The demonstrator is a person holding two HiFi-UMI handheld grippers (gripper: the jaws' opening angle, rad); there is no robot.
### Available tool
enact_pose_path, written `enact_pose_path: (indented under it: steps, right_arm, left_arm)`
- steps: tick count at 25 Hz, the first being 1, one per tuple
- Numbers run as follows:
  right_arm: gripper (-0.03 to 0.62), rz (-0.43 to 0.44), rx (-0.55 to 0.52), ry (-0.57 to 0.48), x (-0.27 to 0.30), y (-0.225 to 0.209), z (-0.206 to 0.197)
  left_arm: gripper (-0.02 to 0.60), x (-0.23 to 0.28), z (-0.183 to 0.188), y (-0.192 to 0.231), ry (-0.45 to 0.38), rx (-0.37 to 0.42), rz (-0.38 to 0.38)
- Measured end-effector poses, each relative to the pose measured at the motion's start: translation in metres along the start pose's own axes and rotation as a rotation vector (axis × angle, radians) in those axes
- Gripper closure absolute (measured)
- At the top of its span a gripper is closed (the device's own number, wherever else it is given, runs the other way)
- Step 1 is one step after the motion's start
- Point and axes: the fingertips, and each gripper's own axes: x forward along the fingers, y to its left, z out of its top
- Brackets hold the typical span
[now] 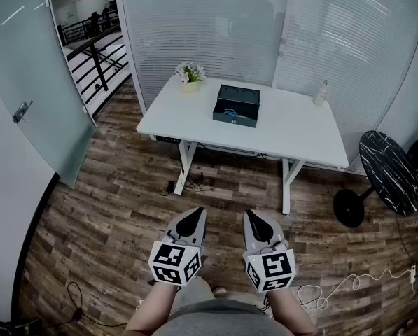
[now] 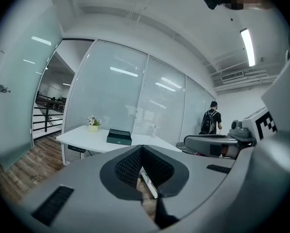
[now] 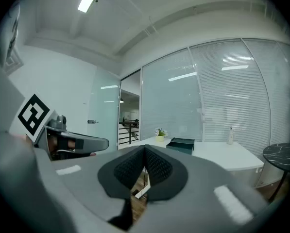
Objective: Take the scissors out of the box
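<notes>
A dark green box (image 1: pixel 237 106) sits on the white table (image 1: pixel 293 135) across the room, far ahead of both grippers. No scissors show from here. My left gripper (image 1: pixel 194 215) and right gripper (image 1: pixel 255 217) are held side by side low in the head view, over the wooden floor. Each is shut with its jaws meeting at the tip and nothing between them. The left gripper view has the left gripper (image 2: pixel 142 147) with the box (image 2: pixel 118 137) beyond. In the right gripper view the right gripper (image 3: pixel 145 148) points toward the box (image 3: pixel 181 144).
A small flower pot (image 1: pixel 190 75) and a white bottle (image 1: pixel 322 93) stand on the table. A black round side table (image 1: pixel 388 168) is at the right. Cables (image 1: pixel 349 285) lie on the floor. Glass walls with blinds stand behind. A person with a backpack (image 2: pixel 212 120) stands far off.
</notes>
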Motion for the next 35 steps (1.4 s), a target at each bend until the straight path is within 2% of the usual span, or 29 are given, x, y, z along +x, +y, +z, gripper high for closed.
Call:
enact_pose_path:
  steps: [15,20,35]
  right_arm:
    - [0.585,0.011,-0.011,-0.012,-0.022,0.016,0.002]
    - [0.585,0.021,0.050,-0.063,-0.030,0.014,0.006]
    - [0.585,-0.004,0.042,-0.027,-0.028,0.005,-0.002]
  left_arm:
    - [0.577,-0.016,-0.003,-0.013,-0.005,-0.017,-0.015]
    - [0.577,-0.017,-0.004,-0.020,-0.005,-0.006,-0.014]
    - [0.577,-0.008,-0.015,-0.021,0.025,-0.040,-0.019]
